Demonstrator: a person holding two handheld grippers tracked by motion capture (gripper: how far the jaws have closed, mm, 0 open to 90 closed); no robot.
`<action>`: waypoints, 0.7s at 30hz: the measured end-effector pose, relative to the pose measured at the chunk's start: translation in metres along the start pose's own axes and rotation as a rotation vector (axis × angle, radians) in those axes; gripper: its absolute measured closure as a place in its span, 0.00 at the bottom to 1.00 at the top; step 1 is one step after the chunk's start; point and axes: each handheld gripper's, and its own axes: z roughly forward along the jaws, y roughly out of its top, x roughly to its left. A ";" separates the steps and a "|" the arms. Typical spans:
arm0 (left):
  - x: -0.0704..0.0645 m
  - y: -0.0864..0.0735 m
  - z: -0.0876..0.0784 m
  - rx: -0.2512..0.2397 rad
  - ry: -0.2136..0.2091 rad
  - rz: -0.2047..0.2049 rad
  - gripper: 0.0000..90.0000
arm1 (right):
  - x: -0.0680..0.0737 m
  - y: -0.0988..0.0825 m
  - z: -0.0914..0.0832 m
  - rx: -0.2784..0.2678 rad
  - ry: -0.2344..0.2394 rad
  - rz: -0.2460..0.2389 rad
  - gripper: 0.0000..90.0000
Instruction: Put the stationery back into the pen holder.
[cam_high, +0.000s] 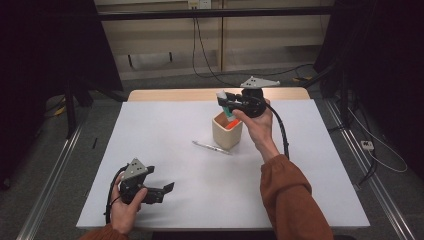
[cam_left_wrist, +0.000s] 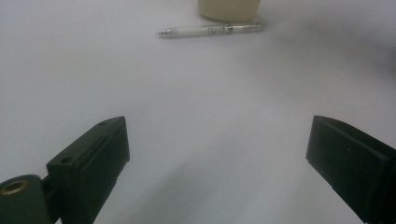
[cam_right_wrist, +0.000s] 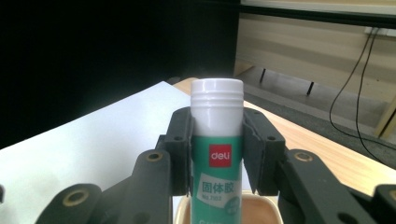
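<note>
My right gripper (cam_high: 226, 101) is shut on a green glue stick (cam_right_wrist: 217, 154) with a white cap, held upright over a beige cup (cam_high: 227, 131) near the table's middle. The cup's rim (cam_right_wrist: 261, 199) lies right below the stick, and something orange (cam_high: 231, 125) sits inside the cup. A silver-and-white pen (cam_high: 211, 147) lies on the white table just left of the cup; in the left gripper view the pen (cam_left_wrist: 210, 30) rests ahead of the jaws beside the cup's base (cam_left_wrist: 229, 9). My left gripper (cam_high: 167, 190) is open near the front left corner, nothing between its fingers (cam_left_wrist: 100, 158).
The white sheet (cam_high: 165, 135) covers the table, with a wooden strip (cam_high: 170, 94) at its far edge. Cables (cam_high: 200, 55) run over the floor behind the table. Dark stands rise on both sides.
</note>
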 end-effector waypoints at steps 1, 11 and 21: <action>0.000 0.000 0.000 0.001 -0.001 0.000 0.07 | -0.001 -0.001 0.002 0.000 -0.004 0.006 0.74; 0.000 0.000 -0.001 -0.002 -0.003 -0.008 0.07 | -0.011 -0.009 0.011 0.008 -0.029 0.037 0.73; 0.001 0.000 -0.001 -0.001 -0.001 -0.002 0.07 | -0.014 -0.015 0.019 0.027 -0.036 0.039 0.73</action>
